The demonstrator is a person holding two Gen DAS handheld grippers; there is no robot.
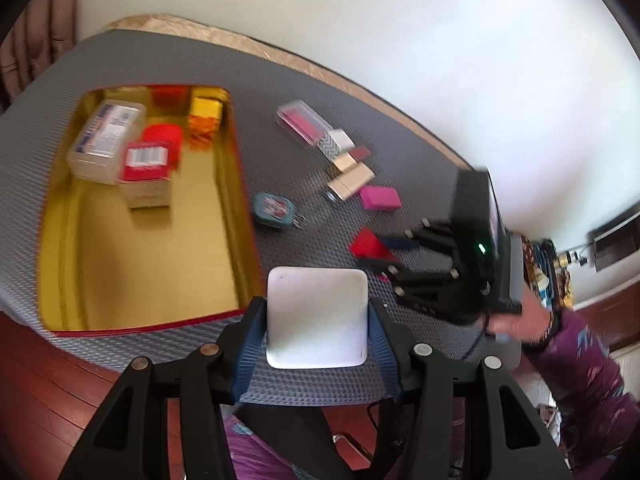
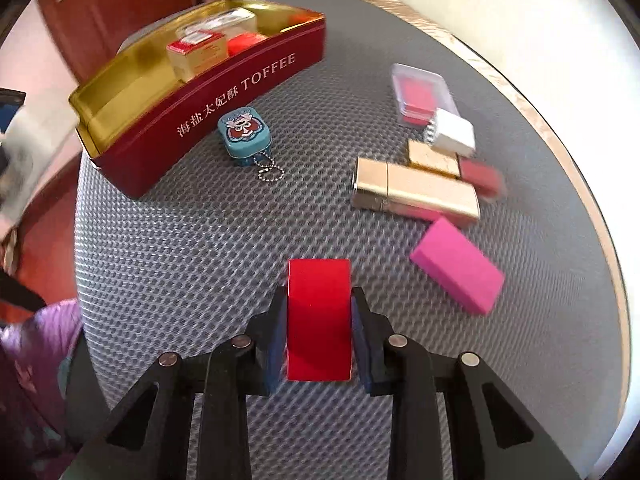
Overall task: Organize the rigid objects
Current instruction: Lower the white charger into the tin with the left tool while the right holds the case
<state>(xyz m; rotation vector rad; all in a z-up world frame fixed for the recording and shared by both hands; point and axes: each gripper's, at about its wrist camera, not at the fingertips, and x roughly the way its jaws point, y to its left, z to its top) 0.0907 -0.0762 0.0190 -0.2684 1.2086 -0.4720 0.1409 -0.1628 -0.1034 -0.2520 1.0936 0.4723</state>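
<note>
Glossy red block (image 2: 319,320) pinched in right claw (image 2: 319,334) over honeycomb-textured mat (image 2: 192,248).

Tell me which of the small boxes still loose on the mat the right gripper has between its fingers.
The glossy red box, between the right gripper pads. The pink box, gold ones and blue tin lie untouched farther out.

A grey mesh mat (image 2: 200,240) is covering the worktop (image 2: 500,64), whose tan edge is showing along the far side. Lying on the mat are a red toffee tin (image 2: 224,120), a small teal tin (image 2: 244,138) just beside it, a clear case (image 2: 422,94), a white box (image 2: 454,134), gold boxes (image 2: 416,192) and a pink box (image 2: 458,266).
</note>
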